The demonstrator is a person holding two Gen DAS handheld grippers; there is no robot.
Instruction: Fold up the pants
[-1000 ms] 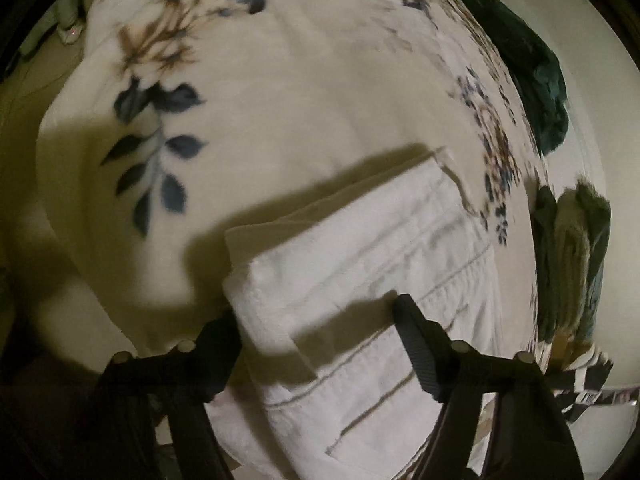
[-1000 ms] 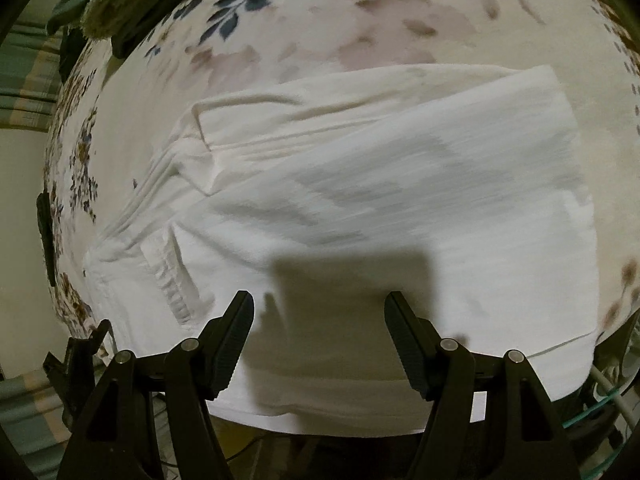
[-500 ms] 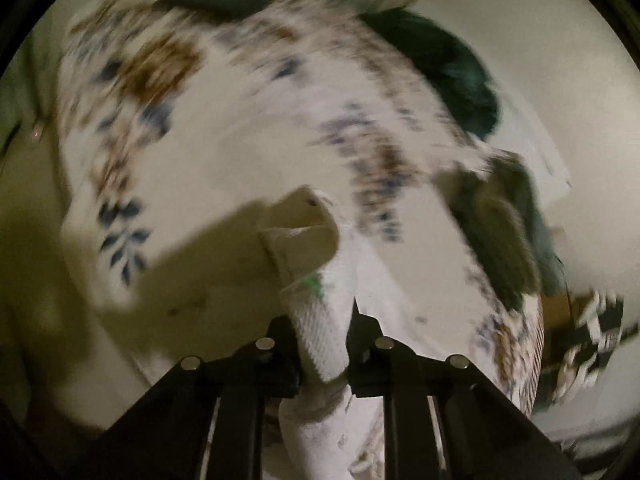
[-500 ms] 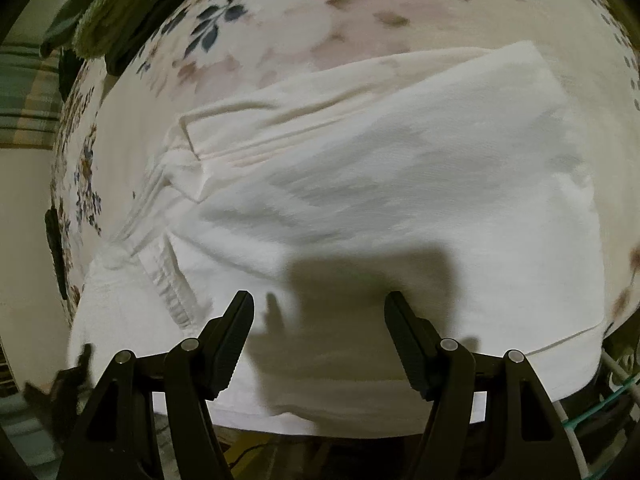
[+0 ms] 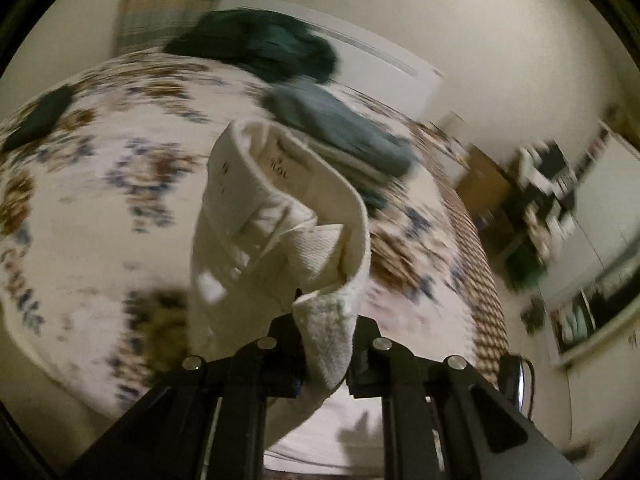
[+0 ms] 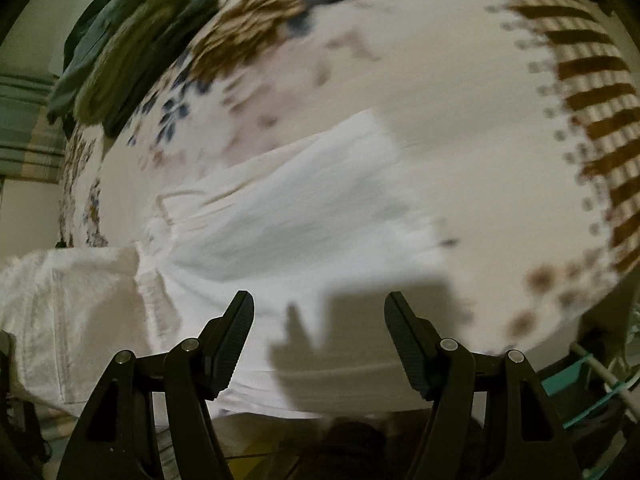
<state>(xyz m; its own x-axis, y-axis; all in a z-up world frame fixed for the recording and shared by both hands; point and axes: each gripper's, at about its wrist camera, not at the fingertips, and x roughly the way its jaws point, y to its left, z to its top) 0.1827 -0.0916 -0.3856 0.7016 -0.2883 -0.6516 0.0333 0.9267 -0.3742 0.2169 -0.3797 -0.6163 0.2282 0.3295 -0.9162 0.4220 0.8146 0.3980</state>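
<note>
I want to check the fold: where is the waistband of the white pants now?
In the left wrist view the waistband is lifted above the flowered bedspread, pinched in the left gripper, in front of the grey folded clothes.

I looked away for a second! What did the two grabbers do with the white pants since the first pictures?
The left gripper shut its jaws on one end of the white pants and lifted it up off the flowered bedspread; that end now hangs bunched in the air. The right gripper drifted sideways over the rest of the pants, holding nothing. Its jaws stayed open, and the piles of dark clothes stayed put.
</note>
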